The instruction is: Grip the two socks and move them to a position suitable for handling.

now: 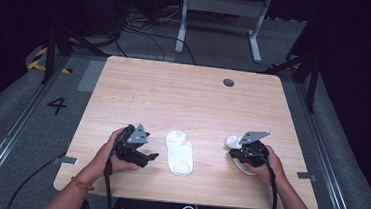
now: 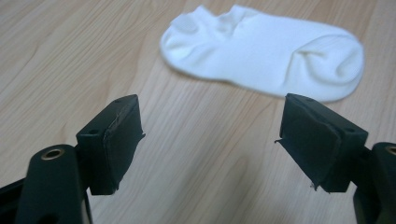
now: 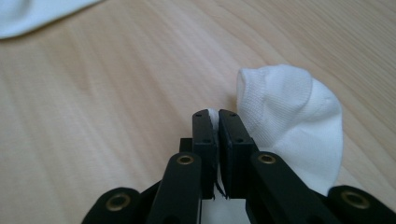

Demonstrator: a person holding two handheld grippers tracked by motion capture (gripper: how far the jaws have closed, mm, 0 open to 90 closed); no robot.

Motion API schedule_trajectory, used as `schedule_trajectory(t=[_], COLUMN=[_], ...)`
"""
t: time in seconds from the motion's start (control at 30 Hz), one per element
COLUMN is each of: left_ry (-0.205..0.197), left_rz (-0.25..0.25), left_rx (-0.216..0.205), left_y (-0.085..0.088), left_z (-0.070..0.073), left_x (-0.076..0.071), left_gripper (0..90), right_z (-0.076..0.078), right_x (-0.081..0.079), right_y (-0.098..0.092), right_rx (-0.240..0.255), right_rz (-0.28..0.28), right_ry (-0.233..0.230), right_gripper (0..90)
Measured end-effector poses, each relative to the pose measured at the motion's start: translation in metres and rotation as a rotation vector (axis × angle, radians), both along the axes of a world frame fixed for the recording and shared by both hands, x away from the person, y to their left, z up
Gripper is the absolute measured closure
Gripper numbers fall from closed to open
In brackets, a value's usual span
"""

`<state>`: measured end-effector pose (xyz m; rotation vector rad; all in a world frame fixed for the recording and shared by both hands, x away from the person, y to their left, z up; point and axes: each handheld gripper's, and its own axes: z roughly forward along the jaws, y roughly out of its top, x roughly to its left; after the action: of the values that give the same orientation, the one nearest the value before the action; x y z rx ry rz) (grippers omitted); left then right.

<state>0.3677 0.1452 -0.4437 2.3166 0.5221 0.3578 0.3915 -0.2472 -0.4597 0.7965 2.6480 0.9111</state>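
A white ankle sock [image 1: 179,153] lies flat on the wooden table [image 1: 184,99] between my two hands; in the left gripper view this sock [image 2: 261,51] lies just beyond the jaws. My left gripper [image 1: 152,157] [image 2: 210,135] stands open above bare wood, left of the sock, with nothing between its pads. A second white sock [image 1: 232,140] [image 3: 289,116] lies bunched at the right. My right gripper [image 1: 235,151] [image 3: 214,116] is shut on an edge of that sock, and a strip of white fabric shows between the pads. The flat sock's edge [image 3: 28,14] shows at the top left of the right gripper view.
A round cable hole [image 1: 229,82] sits in the table's far right part. The table's near edge [image 1: 186,201] runs just before my forearms. Beyond the table are a metal frame [image 1: 221,7], cables and a floor mark "4" [image 1: 57,105].
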Motion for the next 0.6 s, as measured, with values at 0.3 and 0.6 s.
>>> schedule_trajectory(t=[0.3,0.6], left_ry=[-0.019,-0.032], left_rz=[-0.135,-0.228], left_rx=[0.017,0.045], left_y=[-0.059,-0.097], left_z=[0.005,0.004], left_x=[0.003,0.004], left_gripper=[25.1,26.4], right_z=[0.008,0.009], right_x=[-0.034,-0.056], right_y=[0.009,0.007], right_rx=[0.031,0.038], right_rz=[0.152,0.146], right_ry=[0.001,-0.051], right_gripper=[85.2,61.6])
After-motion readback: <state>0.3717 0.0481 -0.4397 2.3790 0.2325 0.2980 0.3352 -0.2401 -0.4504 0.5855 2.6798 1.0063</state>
